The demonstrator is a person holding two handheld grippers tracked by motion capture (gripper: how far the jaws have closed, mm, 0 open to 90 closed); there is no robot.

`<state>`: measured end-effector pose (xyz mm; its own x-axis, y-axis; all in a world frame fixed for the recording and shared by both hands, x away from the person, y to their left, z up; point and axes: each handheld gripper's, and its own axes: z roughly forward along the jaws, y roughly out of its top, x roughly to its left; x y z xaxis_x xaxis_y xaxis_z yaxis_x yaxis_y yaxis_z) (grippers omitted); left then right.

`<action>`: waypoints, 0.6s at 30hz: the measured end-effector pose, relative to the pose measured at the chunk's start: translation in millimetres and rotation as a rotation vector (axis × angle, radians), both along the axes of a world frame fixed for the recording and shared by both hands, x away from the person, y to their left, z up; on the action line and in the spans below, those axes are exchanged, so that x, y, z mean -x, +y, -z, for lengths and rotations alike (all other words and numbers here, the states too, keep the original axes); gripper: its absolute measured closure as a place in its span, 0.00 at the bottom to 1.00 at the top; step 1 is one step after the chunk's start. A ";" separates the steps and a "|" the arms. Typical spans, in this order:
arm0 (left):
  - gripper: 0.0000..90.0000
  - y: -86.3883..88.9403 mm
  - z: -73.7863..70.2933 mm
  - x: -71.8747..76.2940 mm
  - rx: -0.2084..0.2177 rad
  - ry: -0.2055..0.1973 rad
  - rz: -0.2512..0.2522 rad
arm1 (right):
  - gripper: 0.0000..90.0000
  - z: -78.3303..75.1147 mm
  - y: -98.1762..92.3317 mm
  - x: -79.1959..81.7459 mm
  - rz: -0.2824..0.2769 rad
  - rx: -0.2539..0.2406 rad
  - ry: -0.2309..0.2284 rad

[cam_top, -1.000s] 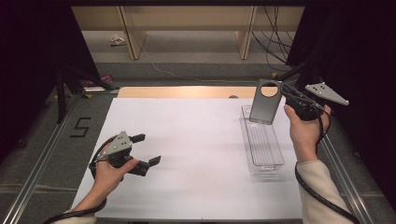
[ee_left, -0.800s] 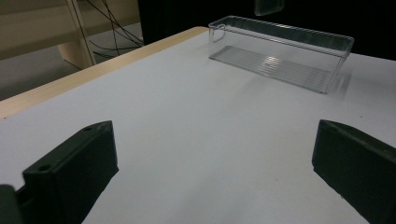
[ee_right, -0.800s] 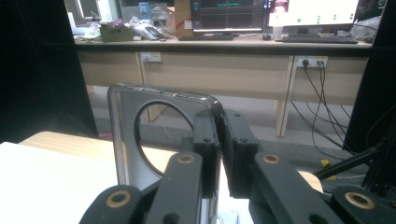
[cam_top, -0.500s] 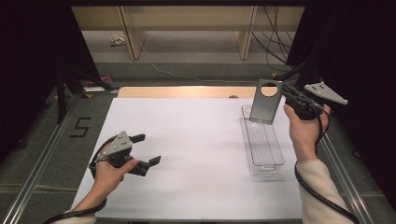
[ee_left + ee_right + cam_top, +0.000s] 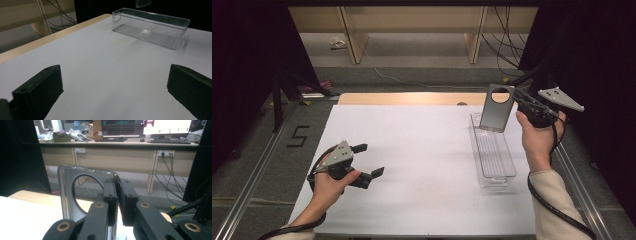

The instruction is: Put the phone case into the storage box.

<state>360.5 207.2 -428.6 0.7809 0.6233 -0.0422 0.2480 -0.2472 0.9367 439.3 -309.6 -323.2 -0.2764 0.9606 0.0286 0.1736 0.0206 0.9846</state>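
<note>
Grey phone case [image 5: 497,108]: clamped by its edge in the right gripper [image 5: 519,102], hanging upright above the clear tray's [image 5: 495,150] far end, unchanged from a second ago. Left gripper [image 5: 368,160]: jaws spread, empty, well left of the tray. Nothing has shifted; lowering into the tray looks pending.

White desk [image 5: 412,150] top, wooden strip along far edge. Dark floor mat bears a "5" marking [image 5: 298,136]. Cables [image 5: 504,50] trail beyond. Monitors [image 5: 140,126] stand on a rear bench.

The tool [image 5: 112,92] has its two black jaws wide apart over the white table [image 5: 100,65]. A clear tray [image 5: 150,27] sits far beyond the tool.
</note>
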 end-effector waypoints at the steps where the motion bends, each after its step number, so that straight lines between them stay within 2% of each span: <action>1: 0.00 0.0 0.0 0.0 0.000 0.000 0.000 | 0.94 0.1 0.1 -0.2 0.000 0.000 0.001; 18: 0.00 0.1 0.3 0.1 0.000 0.001 -0.001 | 0.94 0.5 0.5 -3.0 0.003 0.001 -0.001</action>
